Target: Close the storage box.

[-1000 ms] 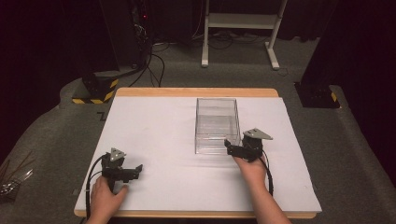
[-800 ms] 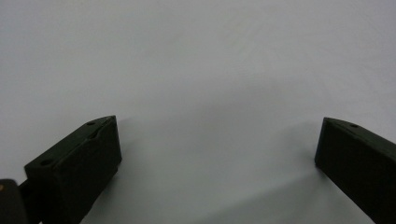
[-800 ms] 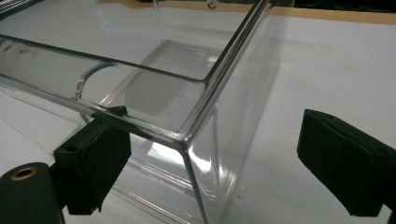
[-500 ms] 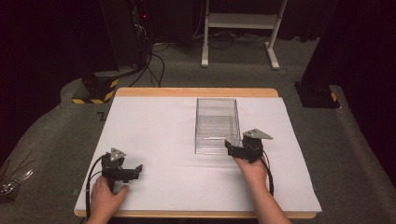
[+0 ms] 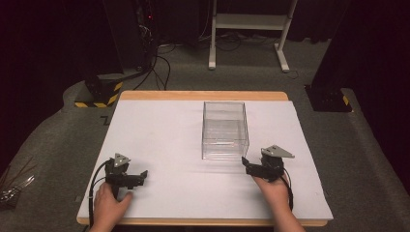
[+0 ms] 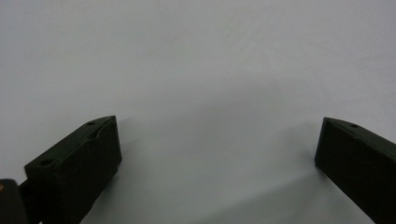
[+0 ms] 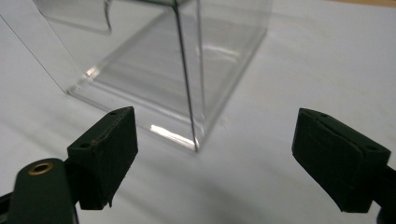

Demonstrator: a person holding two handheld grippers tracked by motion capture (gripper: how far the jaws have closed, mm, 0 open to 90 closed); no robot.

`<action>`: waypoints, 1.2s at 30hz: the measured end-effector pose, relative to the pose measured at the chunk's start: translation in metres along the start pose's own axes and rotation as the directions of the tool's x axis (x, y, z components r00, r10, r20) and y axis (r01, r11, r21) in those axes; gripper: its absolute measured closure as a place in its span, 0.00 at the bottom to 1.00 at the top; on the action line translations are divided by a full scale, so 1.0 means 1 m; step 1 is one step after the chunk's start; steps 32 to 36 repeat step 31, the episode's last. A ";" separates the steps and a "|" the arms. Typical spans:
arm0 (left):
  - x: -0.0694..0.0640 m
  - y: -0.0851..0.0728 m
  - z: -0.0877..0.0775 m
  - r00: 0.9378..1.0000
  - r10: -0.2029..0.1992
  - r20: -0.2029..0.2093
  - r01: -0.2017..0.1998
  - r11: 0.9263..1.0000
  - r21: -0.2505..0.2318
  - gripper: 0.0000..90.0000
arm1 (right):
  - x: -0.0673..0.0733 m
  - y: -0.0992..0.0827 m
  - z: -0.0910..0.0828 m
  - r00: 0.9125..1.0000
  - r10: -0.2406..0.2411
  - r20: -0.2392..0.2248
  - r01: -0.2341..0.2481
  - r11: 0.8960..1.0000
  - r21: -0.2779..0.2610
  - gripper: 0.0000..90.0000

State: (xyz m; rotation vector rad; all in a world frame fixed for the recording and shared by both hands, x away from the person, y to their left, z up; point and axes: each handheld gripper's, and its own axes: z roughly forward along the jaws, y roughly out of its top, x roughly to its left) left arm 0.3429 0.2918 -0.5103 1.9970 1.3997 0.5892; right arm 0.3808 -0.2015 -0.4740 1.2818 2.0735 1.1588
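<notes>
A clear plastic box [image 5: 225, 129] stands empty near the middle of the white table [image 5: 164, 140]. My right gripper [image 5: 245, 163] rests on the table just off the box's near right corner, jaws wide open and holding nothing. In the right gripper view that corner of the clear box [image 7: 187, 70] rises close ahead, between the two pads of my right gripper [image 7: 215, 154]. My left gripper [image 5: 142, 175] lies at the near left of the table, open and empty. In the left gripper view my left gripper [image 6: 217, 149] faces bare white tabletop.
The white sheet covers a wooden tabletop [image 5: 203, 95] whose edge shows at the back. Beyond it are a white metal stand [image 5: 249, 24], dark cabinets with cables [image 5: 145, 29] and a yellow-black striped block [image 5: 99, 96] on grey carpet.
</notes>
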 end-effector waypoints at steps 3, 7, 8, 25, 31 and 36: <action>0.000 0.000 0.000 1.000 0.000 0.001 0.000 1.000 -0.001 0.01 | -0.009 -0.013 -0.009 1.000 -0.004 0.022 0.003 0.999 0.034 0.16; 0.000 0.000 0.000 1.000 -0.005 0.002 0.005 1.000 -0.003 0.01 | -0.021 -0.030 -0.018 0.998 -0.004 0.059 -0.002 0.995 0.102 0.16; 0.000 0.000 0.000 1.000 -0.004 0.001 0.004 1.000 -0.002 0.01 | -0.025 -0.035 -0.019 0.998 -0.004 0.070 -0.004 0.993 0.119 0.16; 0.000 0.000 0.000 1.000 -0.004 -0.002 0.004 1.000 -0.004 0.01 | -0.028 -0.045 -0.017 0.994 -0.036 0.099 0.017 0.982 0.190 0.18; -0.001 0.000 0.000 1.000 -0.005 -0.002 0.005 1.000 -0.004 0.01 | -0.028 -0.045 -0.017 0.994 -0.034 0.100 0.014 0.982 0.191 0.18; -0.001 0.000 0.000 1.000 -0.005 -0.002 0.005 1.000 -0.004 0.01 | -0.028 -0.045 -0.017 0.994 -0.034 0.100 0.014 0.982 0.191 0.18</action>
